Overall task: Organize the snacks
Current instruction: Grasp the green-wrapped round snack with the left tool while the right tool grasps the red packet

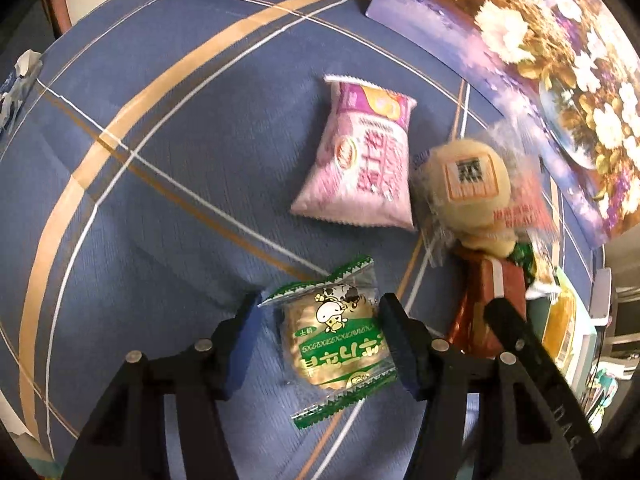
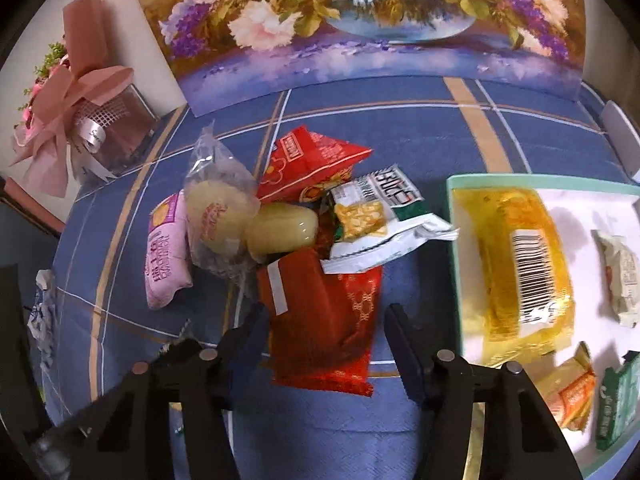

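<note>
My left gripper (image 1: 316, 340) brackets a green-wrapped cracker packet (image 1: 338, 346) on the blue plaid tablecloth (image 1: 160, 220), right pad touching the wrapper, left pad just clear. My right gripper (image 2: 326, 344) straddles a red snack packet (image 2: 324, 320), pads apart from it. Beyond lie a pink packet (image 1: 360, 160) and the snack pile; a mint-rimmed tray (image 2: 456, 240) holds a yellow packet (image 2: 520, 272).

Blue plaid tablecloth (image 2: 420, 136), snack packets (image 2: 320, 304), tray (image 2: 520, 182)
</note>
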`<state>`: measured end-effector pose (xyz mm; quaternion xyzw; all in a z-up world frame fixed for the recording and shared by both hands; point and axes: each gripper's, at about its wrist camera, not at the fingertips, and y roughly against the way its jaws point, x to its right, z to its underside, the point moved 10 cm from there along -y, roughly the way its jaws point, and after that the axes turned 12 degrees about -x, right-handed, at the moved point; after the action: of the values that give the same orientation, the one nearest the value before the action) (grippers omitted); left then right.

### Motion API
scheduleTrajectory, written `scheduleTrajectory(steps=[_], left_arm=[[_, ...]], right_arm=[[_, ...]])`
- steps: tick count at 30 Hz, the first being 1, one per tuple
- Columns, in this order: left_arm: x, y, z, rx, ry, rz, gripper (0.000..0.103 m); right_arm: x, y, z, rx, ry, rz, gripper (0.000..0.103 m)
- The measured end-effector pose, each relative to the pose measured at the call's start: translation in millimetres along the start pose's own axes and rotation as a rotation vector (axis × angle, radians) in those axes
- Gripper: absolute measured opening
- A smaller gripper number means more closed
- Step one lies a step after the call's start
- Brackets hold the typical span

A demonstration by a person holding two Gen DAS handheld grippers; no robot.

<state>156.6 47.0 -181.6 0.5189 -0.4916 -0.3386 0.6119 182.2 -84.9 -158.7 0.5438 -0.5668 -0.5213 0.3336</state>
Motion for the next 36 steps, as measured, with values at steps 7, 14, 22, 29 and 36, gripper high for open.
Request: scheduleTrajectory(steps=[7, 14, 22, 29, 36], left_arm=[[-10, -2, -20, 0.048, -0.022, -0.037, 0.063], [-6, -8, -34, 0.082, -0.045, -0.094, 0.063], [-2, -13, -39, 0.083, -0.051, -0.099, 0.063], [-7, -9, -31, 0.071, -0.051, -0.09, 0.061], [-11, -5, -28, 0.054, -0.031, -0.029, 0.051]], right_arm=[[-10, -5, -2, -0.001, 0.026, 0.014, 0.061], [-14, -6, -4, 0.002, 0.051, 0.03, 0.057], [-24, -7, 0, -0.013, 0.087, 0.014, 0.044], [-31, -9, 5, -0.027, 0.115, -0.025, 0.026], [-30, -2, 10, -0.033, 0.1, -0.033, 0.026]])
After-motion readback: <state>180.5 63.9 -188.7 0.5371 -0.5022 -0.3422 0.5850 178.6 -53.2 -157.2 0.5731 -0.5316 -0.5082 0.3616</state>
